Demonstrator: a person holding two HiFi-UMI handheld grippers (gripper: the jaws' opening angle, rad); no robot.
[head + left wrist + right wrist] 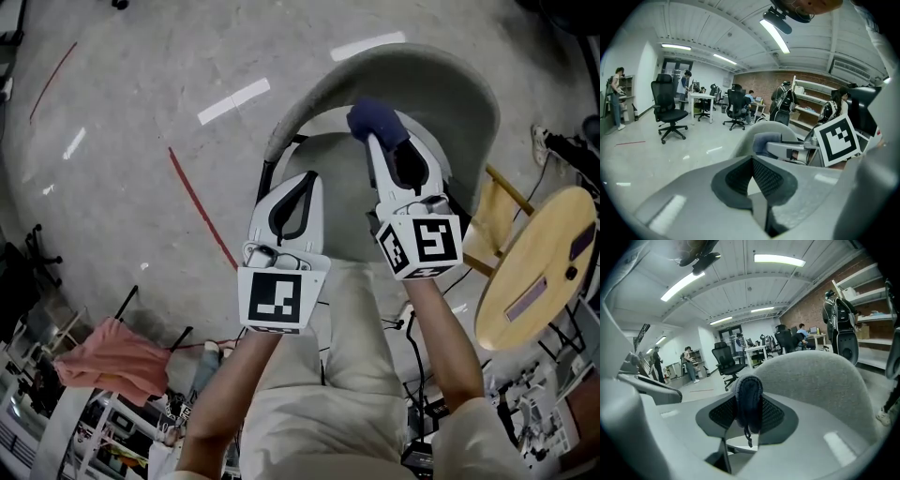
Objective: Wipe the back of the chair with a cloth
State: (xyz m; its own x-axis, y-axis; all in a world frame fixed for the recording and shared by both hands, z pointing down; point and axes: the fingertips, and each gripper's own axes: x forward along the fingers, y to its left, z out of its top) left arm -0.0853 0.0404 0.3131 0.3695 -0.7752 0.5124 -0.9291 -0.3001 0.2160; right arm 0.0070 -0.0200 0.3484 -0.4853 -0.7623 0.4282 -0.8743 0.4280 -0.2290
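A grey padded chair back [441,84] curves across the upper middle of the head view. My right gripper [377,131] is shut on a dark blue cloth [375,120], and the cloth bulges from its tip just inside the chair back. In the right gripper view the cloth [748,401] is pinched between the black pads, with the chair back [820,380] close behind it. My left gripper [309,178] hovers over the seat to the left, shut with nothing in it. In the left gripper view its gripper [752,160] has both pads touching, and the cloth [764,141] shows ahead.
A round wooden table [534,267] stands at the right, beside a wooden stool frame [497,211]. A pink cloth [108,361] lies on a cluttered rack at lower left. Red tape lines [202,211] cross the concrete floor. Office chairs [668,110] and people stand far off.
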